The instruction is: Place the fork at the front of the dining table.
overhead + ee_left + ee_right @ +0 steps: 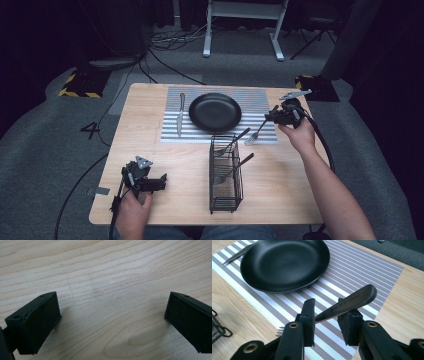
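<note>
A fork (257,132) lies slanted at the right edge of the striped placemat (260,97), with its tines on the mat and its handle raised. My right gripper (272,116) is around that handle. In the right gripper view the fork handle (352,301) runs loosely between the jaws of my right gripper (325,307) and leans on the right one, with a gap showing, so the gripper is open. A black plate (215,112) sits mid-mat, seen close as the plate (284,262). My left gripper (159,181) rests open at the table's front left; between its jaws (110,315) there is bare wood.
A knife (180,115) lies on the mat left of the plate. A black wire caddy (226,172) stands in front of the mat and holds two utensils; its corner (218,327) shows in the right gripper view. The table's right edge runs close behind my right hand.
</note>
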A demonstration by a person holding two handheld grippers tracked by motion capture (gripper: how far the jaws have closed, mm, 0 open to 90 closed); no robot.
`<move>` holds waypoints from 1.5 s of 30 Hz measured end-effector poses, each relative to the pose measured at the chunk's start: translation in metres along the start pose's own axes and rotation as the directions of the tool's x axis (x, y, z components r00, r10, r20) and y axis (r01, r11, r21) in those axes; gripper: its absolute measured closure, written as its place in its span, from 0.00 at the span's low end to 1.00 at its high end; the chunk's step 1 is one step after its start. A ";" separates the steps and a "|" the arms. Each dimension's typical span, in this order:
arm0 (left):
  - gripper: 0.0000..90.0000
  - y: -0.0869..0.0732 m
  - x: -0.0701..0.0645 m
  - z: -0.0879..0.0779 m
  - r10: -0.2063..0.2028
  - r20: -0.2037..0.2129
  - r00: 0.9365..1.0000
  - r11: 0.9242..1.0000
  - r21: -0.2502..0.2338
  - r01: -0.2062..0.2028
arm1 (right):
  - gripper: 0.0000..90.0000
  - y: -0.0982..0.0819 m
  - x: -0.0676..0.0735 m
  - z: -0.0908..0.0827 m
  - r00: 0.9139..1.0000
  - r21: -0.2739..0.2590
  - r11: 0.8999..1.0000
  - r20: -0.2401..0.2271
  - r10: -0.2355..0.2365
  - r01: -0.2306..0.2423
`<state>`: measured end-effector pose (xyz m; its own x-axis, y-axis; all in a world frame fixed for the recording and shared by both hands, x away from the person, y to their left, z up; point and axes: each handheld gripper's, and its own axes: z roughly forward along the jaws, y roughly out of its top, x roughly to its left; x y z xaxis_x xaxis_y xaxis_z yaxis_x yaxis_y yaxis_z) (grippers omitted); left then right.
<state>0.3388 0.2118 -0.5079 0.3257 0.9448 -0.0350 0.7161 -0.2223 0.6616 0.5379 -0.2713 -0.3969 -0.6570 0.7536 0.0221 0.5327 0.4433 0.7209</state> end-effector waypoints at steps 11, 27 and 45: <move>0.00 0.000 0.000 0.000 0.000 0.000 1.000 1.000 0.000 0.000 | 0.71 -0.012 -0.014 -0.006 0.998 -0.016 0.998 -0.009 0.057 -0.057; 0.00 0.000 0.000 0.000 0.000 0.000 1.000 1.000 0.000 0.000 | 0.70 -0.028 -0.033 0.003 0.988 0.000 0.989 -0.038 0.147 -0.147; 0.00 0.000 0.000 0.000 0.000 0.000 1.000 1.000 0.000 0.000 | 0.69 -0.036 -0.030 0.034 0.987 0.070 0.986 -0.049 0.153 -0.149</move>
<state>0.3387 0.2117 -0.5078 0.3256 0.9448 -0.0349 0.7163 -0.2224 0.6614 0.5569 -0.2929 -0.4470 -0.5936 0.7875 0.1660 0.6608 0.3592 0.6590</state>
